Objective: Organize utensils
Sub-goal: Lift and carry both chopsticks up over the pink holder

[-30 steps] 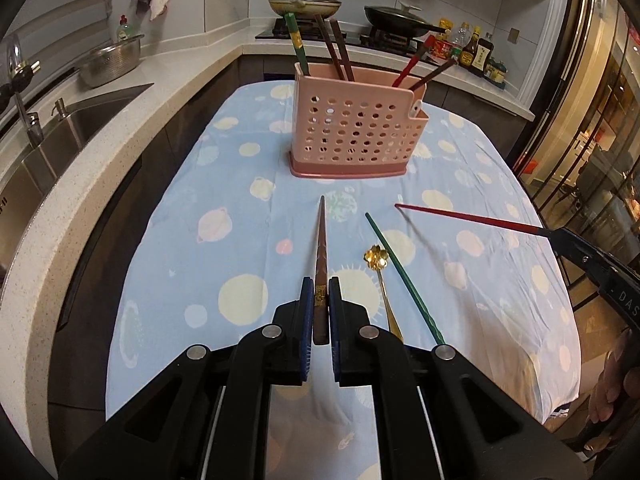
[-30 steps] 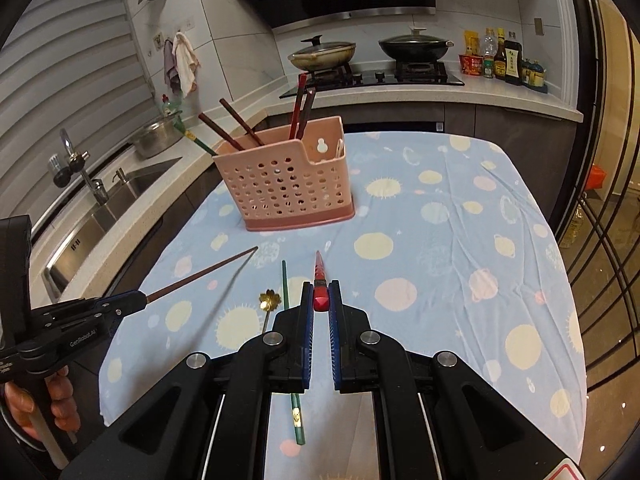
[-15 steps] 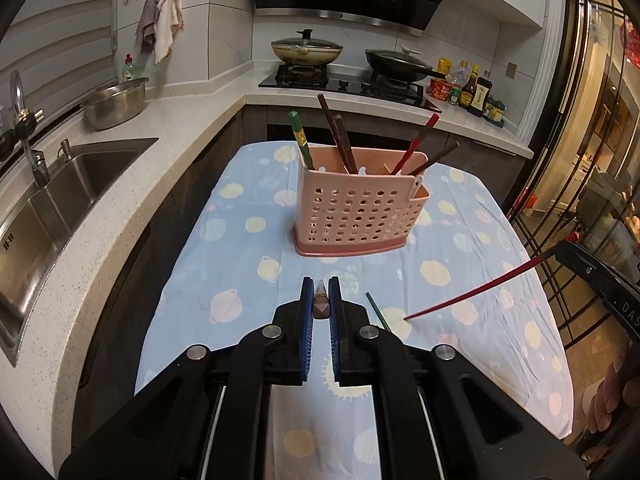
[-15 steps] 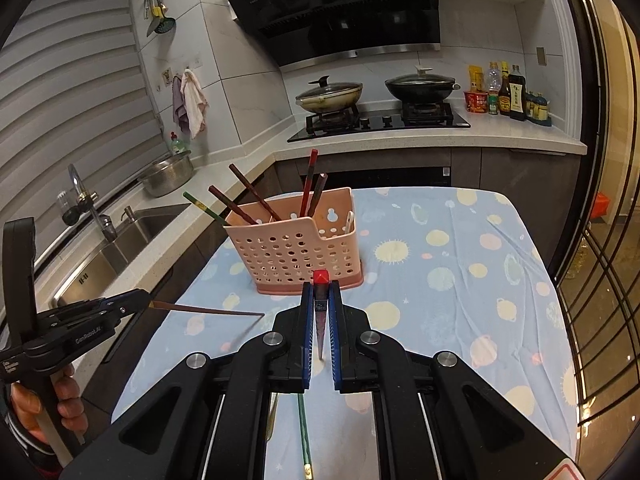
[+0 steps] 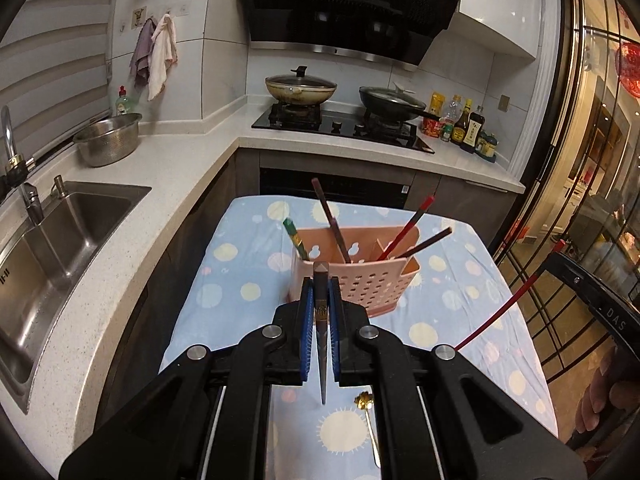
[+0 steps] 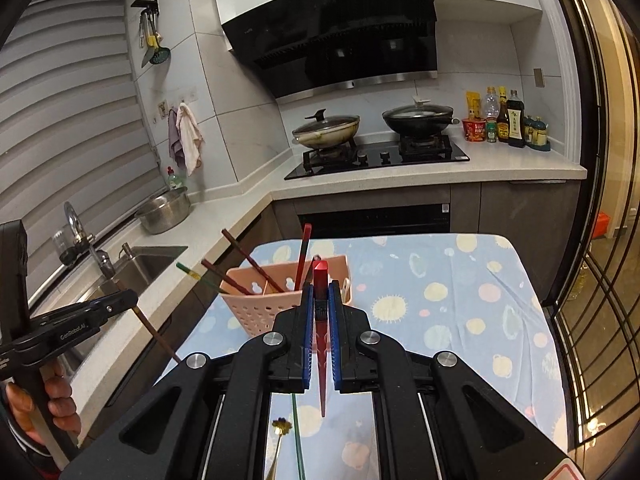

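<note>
A pink perforated basket point(image 5: 384, 292) stands on the dotted blue tablecloth point(image 5: 240, 280) with several chopsticks leaning in it. My left gripper point(image 5: 320, 292) is shut on a brown chopstick point(image 5: 321, 332), held above the table in front of the basket, thin tip hanging down. My right gripper point(image 6: 320, 296) is shut on a red chopstick point(image 6: 321, 344) the same way, also short of the basket point(image 6: 256, 312). Each gripper shows in the other's view: left gripper point(image 6: 128, 300), right gripper point(image 5: 560, 250). A gold spoon point(image 5: 370, 428) and a green chopstick point(image 6: 297, 440) lie on the cloth below.
A steel sink point(image 5: 60, 240) and a metal bowl point(image 5: 106, 140) sit on the counter at the left. The hob with two pans point(image 5: 300, 90) and sauce bottles point(image 5: 464, 124) lies beyond the table. A glass door point(image 5: 592, 160) runs along the right.
Both grippers have risen with their chopsticks lifted off the cloth. The chopsticks, which pointed forward, now hang tip down. The basket looks lower and closer in both views.
</note>
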`<state>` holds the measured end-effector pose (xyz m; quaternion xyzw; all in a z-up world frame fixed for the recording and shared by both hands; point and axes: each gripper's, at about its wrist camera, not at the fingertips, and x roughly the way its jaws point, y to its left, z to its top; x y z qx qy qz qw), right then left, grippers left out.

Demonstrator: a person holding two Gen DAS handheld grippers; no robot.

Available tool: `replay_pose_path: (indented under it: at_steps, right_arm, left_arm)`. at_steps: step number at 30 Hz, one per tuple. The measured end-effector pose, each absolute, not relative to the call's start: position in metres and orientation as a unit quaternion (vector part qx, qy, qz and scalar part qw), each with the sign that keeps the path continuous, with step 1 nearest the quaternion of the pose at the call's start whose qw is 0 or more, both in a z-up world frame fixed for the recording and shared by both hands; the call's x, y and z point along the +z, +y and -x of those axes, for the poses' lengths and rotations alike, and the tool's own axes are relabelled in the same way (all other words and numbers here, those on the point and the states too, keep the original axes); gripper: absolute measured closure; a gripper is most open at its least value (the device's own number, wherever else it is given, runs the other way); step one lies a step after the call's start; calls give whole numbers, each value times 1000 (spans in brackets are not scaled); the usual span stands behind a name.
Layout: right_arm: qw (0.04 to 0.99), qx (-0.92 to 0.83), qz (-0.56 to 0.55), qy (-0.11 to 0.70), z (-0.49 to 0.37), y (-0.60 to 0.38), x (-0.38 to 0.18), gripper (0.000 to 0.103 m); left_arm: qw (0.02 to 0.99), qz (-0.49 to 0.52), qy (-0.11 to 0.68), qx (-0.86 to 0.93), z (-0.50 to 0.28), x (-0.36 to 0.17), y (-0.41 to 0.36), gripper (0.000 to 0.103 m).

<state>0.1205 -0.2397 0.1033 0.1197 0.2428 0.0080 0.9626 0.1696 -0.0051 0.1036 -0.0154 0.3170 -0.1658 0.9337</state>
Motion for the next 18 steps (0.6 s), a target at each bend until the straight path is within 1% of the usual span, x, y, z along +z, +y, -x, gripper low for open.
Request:
replay_pose_path:
  at_steps: [13, 18]
  right_arm:
    - [977, -30, -125, 170, -171, -266, 164, 96]
    - [979, -39, -125, 159, -197, -270, 175, 96]
  left_arm:
    - [956, 32, 218, -195, -202, 202, -25, 96]
    - [961, 38, 200, -188, -227, 221, -31, 96]
